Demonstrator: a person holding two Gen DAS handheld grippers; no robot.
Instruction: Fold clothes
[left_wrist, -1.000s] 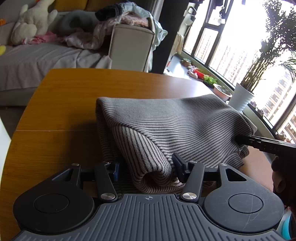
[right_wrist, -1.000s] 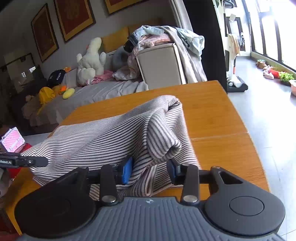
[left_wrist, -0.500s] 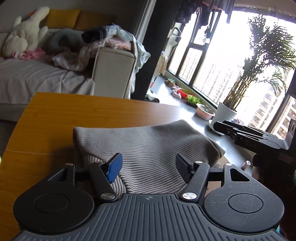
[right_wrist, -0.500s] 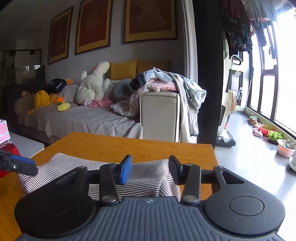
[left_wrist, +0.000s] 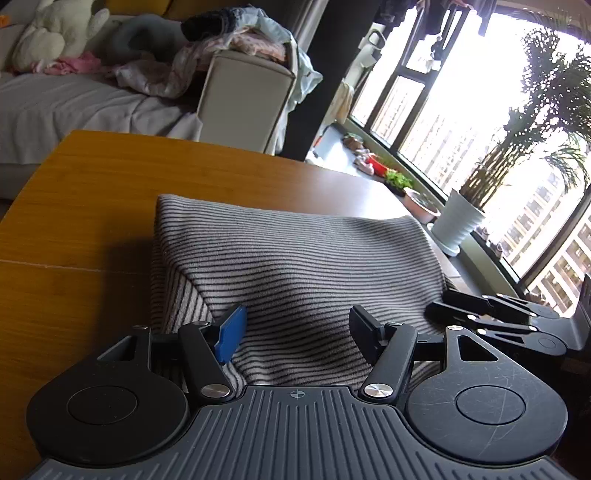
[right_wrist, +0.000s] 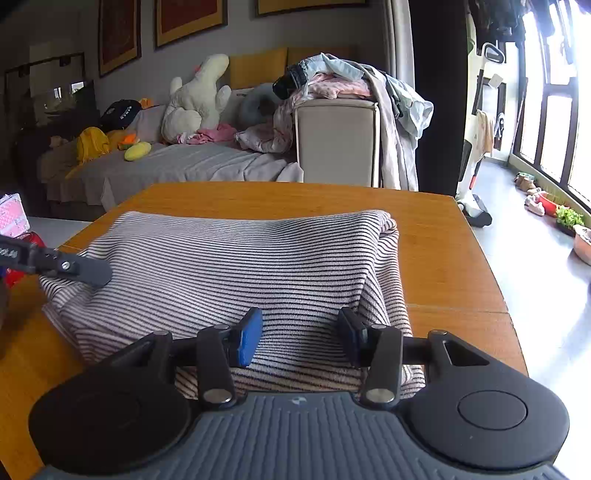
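Observation:
A grey-and-black striped garment (left_wrist: 295, 258) lies folded in a flat rectangle on the wooden table (left_wrist: 92, 184). My left gripper (left_wrist: 297, 328) hovers over its near edge. Its jaws are closing, with the cloth under and between the pads but not pinched. My right gripper (right_wrist: 301, 334) stands open above the near edge of the same garment (right_wrist: 240, 266), and its blue pad (right_wrist: 249, 336) is clear of the fabric. Each view catches the other tool: the right gripper (left_wrist: 491, 317) at the cloth's right corner, the left gripper (right_wrist: 74, 269) at its left corner.
Bare table (right_wrist: 443, 240) surrounds the garment, with its far edge just beyond. Behind it are a sofa with a white soft toy (right_wrist: 195, 99) and a beige armrest (right_wrist: 336, 144) heaped with clothes. A white potted plant (left_wrist: 458, 225) stands by the window on the right.
Both grippers held raised folds of the striped cloth a second ago. They have let go and drawn back, and the garment now lies flat and folded.

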